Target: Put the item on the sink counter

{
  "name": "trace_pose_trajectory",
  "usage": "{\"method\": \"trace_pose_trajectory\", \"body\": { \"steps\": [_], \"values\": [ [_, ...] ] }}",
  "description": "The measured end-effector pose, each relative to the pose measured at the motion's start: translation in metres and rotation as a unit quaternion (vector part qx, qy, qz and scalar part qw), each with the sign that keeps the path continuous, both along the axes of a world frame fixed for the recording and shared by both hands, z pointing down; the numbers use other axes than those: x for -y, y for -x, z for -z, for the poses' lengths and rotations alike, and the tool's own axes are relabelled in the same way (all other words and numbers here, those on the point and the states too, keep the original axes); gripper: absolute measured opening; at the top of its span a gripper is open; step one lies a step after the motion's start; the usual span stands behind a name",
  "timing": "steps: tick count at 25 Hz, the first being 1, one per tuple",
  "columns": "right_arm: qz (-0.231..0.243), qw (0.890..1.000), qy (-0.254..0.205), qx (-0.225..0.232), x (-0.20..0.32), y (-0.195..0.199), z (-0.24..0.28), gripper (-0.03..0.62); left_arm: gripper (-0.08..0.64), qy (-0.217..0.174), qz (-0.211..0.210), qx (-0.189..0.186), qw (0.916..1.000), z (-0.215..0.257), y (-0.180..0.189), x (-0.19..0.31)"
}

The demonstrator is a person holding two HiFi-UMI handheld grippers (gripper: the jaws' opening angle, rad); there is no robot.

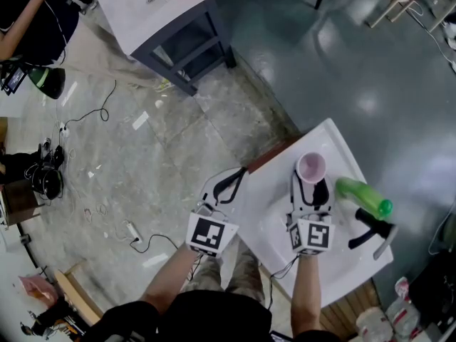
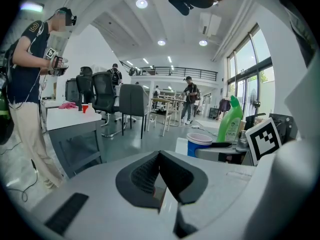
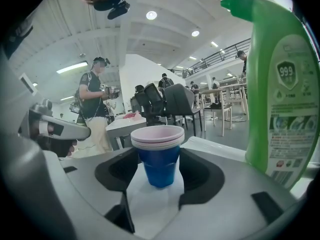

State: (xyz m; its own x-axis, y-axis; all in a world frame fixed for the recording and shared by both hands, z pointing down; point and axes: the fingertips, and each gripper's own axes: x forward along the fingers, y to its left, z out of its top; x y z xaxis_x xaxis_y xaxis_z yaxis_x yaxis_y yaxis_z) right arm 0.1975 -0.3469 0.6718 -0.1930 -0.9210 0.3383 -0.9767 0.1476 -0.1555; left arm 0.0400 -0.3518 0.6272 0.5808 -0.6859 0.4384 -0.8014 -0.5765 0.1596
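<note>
A stack of blue paper cups [image 3: 160, 166] with pale pink rims stands upright between the jaws of my right gripper [image 3: 159, 170], its base down on the white sink counter [image 3: 150, 209]. The jaws close against its sides. From above, the cup stack [image 1: 311, 167] sits at the tips of the right gripper [image 1: 311, 185], near the counter's [image 1: 281, 216] far side. My left gripper [image 1: 226, 180] hovers off the counter's left edge, shut and empty. In its own view the left gripper [image 2: 160, 156] has its pads together, with the cups [image 2: 200, 143] ahead at the right.
A green detergent bottle [image 1: 363, 197] [image 3: 280, 94] stands just right of the cups. A black faucet [image 1: 374, 232] sits behind it. A white table on dark legs [image 1: 153, 9] stands across the floor. Cables [image 1: 100, 109] lie loose there. A person [image 2: 30, 84] stands at the left.
</note>
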Motion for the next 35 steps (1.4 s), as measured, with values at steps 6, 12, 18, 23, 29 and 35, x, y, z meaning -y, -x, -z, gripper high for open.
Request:
{"method": "trace_pose_trajectory", "body": {
  "steps": [6,12,18,23,29,35],
  "values": [
    [0.000,1.000,-0.008,-0.010,-0.002,-0.001,-0.001,0.259,0.002,0.002,-0.002,0.002,1.0000,-0.003,-0.003,-0.005],
    [-0.003,1.000,-0.011,-0.014,-0.001,0.000,-0.003,0.262,0.002,0.001,0.001,0.006,1.0000,-0.004,-0.001,-0.005],
    [0.003,1.000,-0.007,-0.008,-0.001,0.003,-0.005,0.267,0.003,0.000,0.003,0.008,1.0000,-0.004,0.000,-0.005],
    [0.012,1.000,-0.005,-0.004,-0.001,0.005,-0.007,0.319,0.002,0.001,0.005,0.009,0.9999,-0.003,-0.001,-0.007],
    [0.009,1.000,-0.006,-0.005,-0.001,0.005,-0.005,0.339,0.002,0.000,0.009,0.010,0.9999,0.000,0.000,-0.010],
    [0.009,1.000,-0.007,-0.010,-0.004,0.005,0.001,0.347,0.003,-0.006,0.011,0.008,0.9999,0.007,0.003,-0.013]
  ]
}}
